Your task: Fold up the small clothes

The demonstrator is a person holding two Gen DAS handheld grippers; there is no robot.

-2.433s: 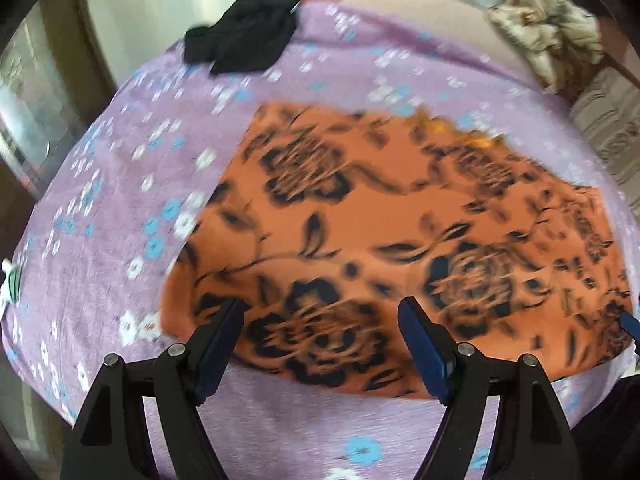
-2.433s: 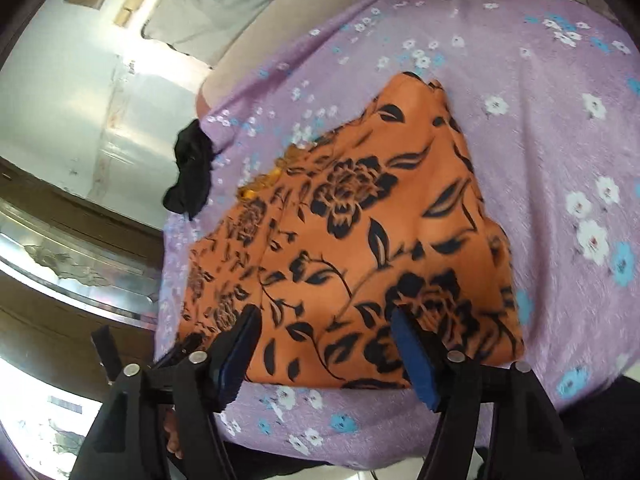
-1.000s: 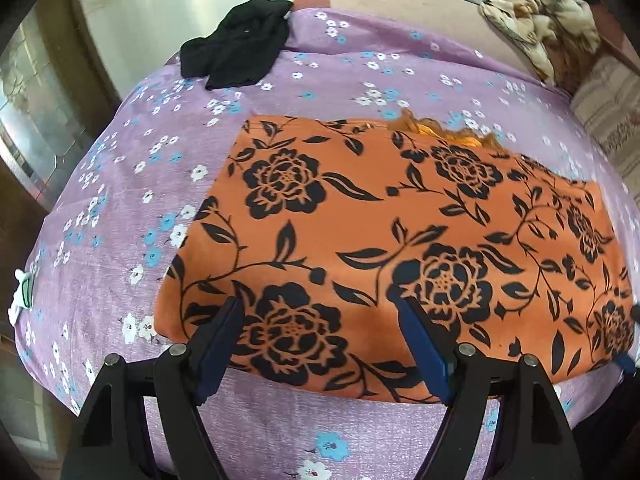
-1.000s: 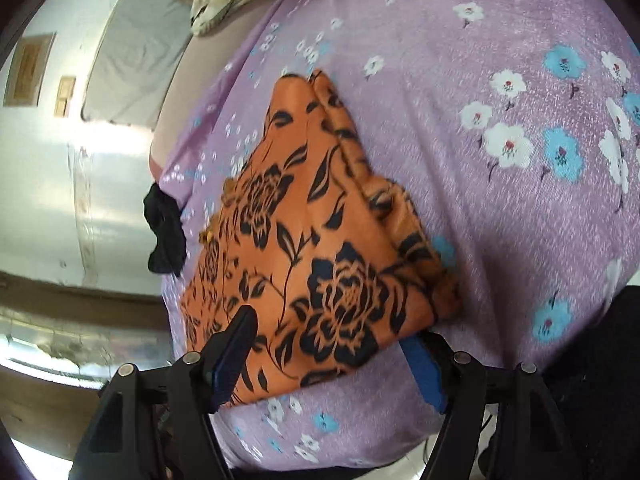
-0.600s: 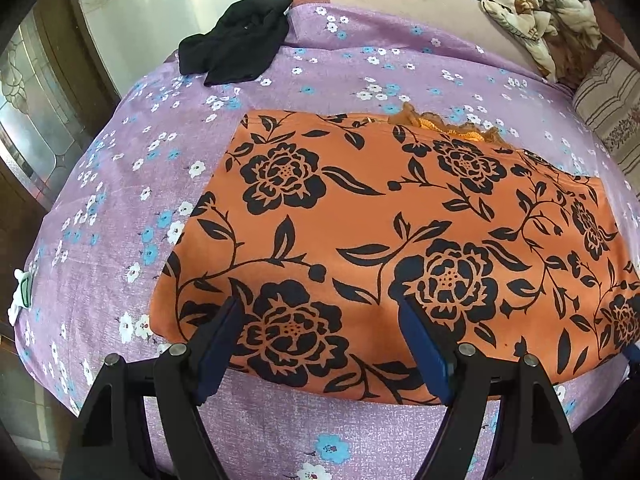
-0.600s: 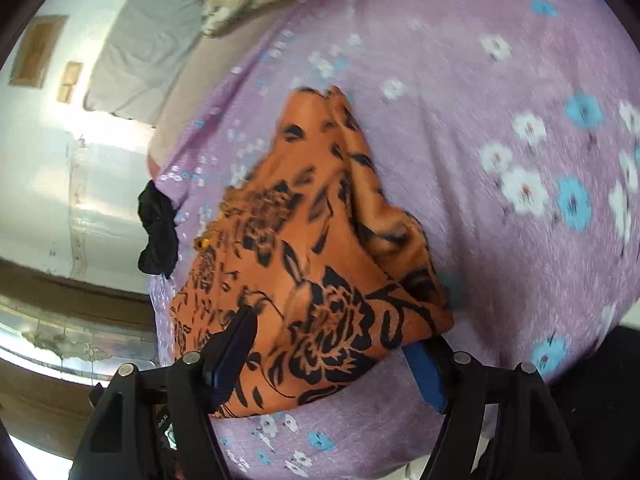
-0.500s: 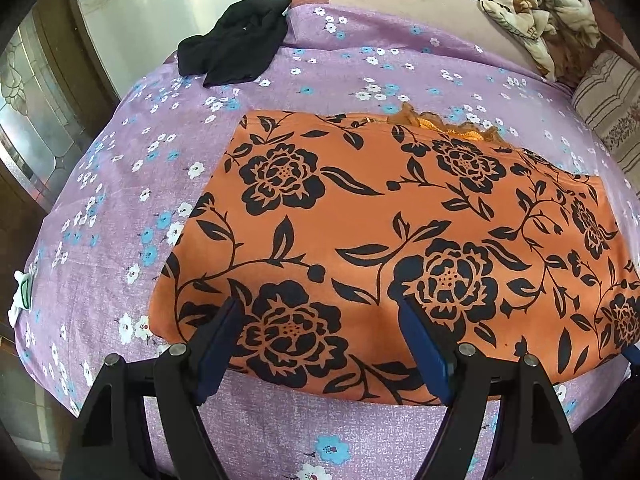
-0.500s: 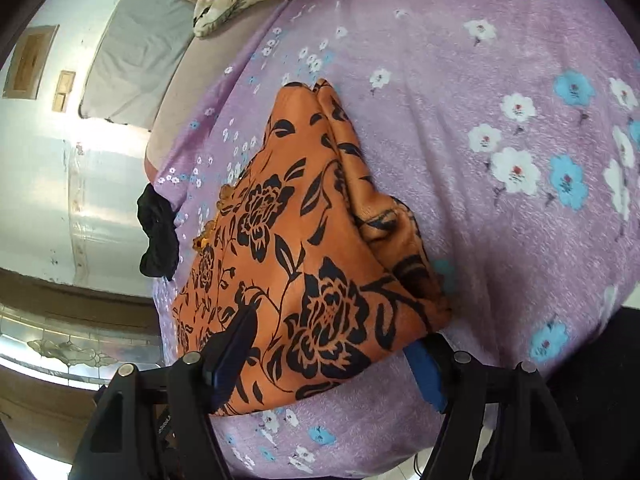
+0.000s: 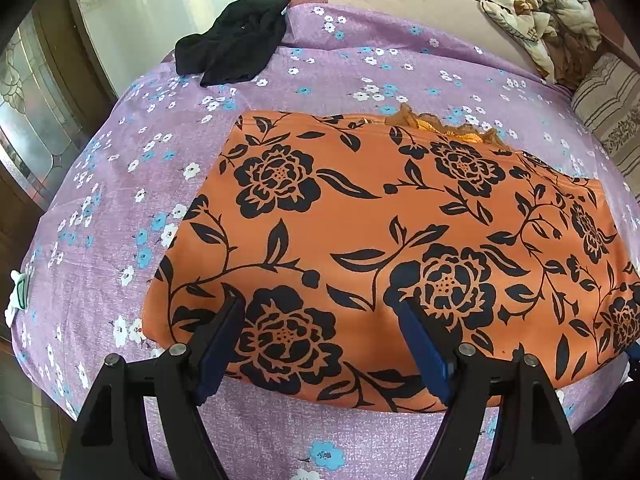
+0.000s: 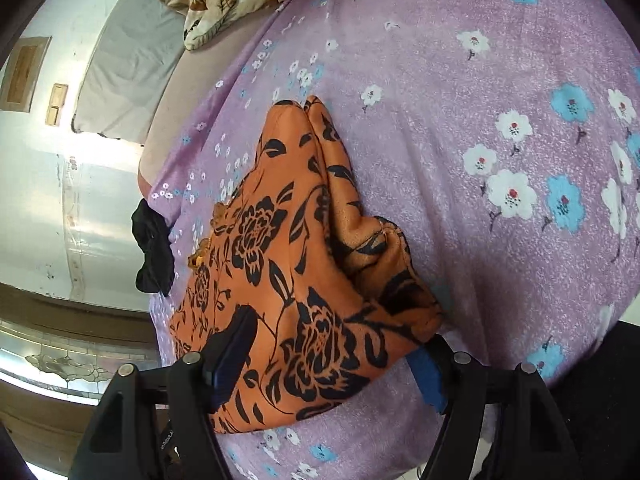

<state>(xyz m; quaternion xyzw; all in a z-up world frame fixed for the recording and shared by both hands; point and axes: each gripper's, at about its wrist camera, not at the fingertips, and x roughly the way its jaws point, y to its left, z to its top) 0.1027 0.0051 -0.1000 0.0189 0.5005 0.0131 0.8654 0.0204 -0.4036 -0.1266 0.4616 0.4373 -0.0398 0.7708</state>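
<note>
The orange cloth with a black rose print lay flat on the purple bedsheet with small white and blue flowers, its near edge close to the front of the bed. A frilled orange trim showed along its far edge.

The left gripper hovered over the near edge of the cloth, its blue-padded fingers spread wide with nothing between them.

The right gripper was at the cloth's right-hand corner, which was bunched and raised off the sheet. Its jaws stood wide; the corner lay between them, over the right finger, not pinched.

A crumpled black garment lay at the far left corner of the bed, well apart from the cloth. A cream and brown patterned blanket was heaped at the far right, near a striped cushion
</note>
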